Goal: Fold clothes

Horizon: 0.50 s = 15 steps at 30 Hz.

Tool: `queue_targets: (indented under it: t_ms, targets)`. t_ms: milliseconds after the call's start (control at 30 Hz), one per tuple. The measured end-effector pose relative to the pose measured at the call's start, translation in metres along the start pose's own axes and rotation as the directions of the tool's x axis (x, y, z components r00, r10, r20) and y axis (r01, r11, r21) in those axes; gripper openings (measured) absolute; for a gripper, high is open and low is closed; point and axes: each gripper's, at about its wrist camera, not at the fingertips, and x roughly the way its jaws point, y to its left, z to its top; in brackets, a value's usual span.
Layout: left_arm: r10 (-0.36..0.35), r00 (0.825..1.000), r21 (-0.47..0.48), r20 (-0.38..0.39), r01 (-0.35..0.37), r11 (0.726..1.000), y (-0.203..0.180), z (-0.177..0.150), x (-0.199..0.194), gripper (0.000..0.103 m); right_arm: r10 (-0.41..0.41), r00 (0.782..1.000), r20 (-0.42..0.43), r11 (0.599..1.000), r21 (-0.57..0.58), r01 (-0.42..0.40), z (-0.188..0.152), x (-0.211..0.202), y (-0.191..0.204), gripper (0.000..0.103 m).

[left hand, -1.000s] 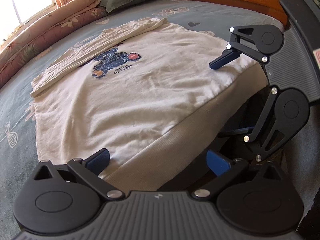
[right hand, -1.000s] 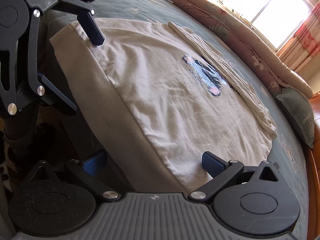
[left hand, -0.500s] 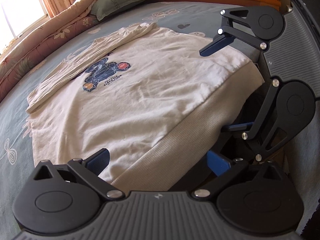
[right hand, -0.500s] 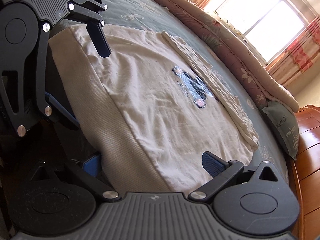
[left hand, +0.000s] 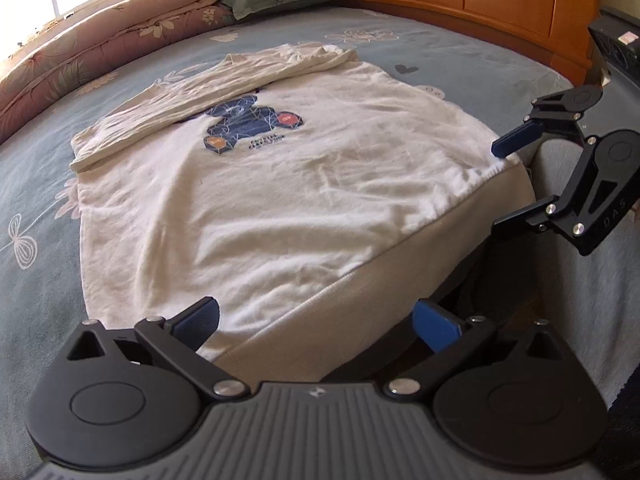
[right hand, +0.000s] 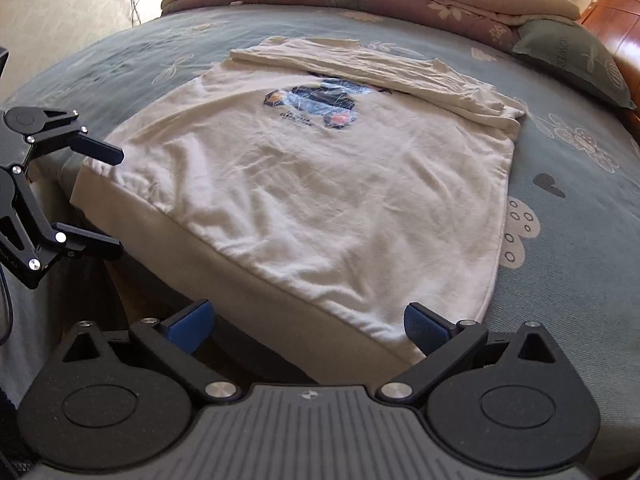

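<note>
On the bed (left hand: 460, 52), a cream sweatshirt (left hand: 288, 184) lies with one sleeve (left hand: 192, 100) folded in; left tool (left hand: 316, 320) and right tool (right hand: 304, 320) gape apart at its hem (right hand: 256, 276), the main folds apparently remaining.

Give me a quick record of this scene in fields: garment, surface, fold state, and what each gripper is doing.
garment: cream sweatshirt with a dark bear print
surface: blue-grey floral bedsheet
fold state: one sleeve folded across the chest; ribbed hem hanging over the bed edge
left gripper: open, straddling the hem corner
right gripper: open, straddling the other hem corner
</note>
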Motion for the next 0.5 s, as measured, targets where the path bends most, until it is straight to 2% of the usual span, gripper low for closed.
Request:
queue_targets:
  t_ms: [67,167,200,267,367,500]
  targets:
    - [0.014,1.0,0.021,0.006,-0.014,1.0,-0.003,0.004,0.001,0.102,-0.002,1.0,0.025,1.0,0.006,0.002,0.004,-0.003,-0.001,0.103]
    - [0.054,0.999,0.113,0.002,-0.054,0.992,-0.015,0.002,0.007,0.102,-0.027,0.999,0.029,0.997,-0.067,0.029,0.005,-0.002,0.01,0.103]
    - [0.07,0.998,0.167,0.003,-0.069,0.983,-0.021,0.0,0.009,0.102,-0.035,0.999,0.031,0.995,-0.092,0.038,0.005,-0.001,0.014,0.103]
    - [0.104,0.994,0.277,0.016,-0.104,0.955,-0.032,-0.005,0.015,0.102,-0.082,0.996,0.029,0.973,-0.215,0.086,0.001,0.006,0.027,0.103]
    - [0.157,0.987,0.415,0.041,-0.16,0.895,-0.044,-0.013,0.025,0.102,-0.152,0.988,0.036,0.905,-0.397,0.154,-0.006,0.017,0.048,0.103]
    - [0.202,0.975,0.55,0.09,-0.218,0.806,-0.054,-0.021,0.037,0.102,-0.244,0.964,0.109,0.755,-0.602,0.259,-0.021,0.035,0.068,0.103]
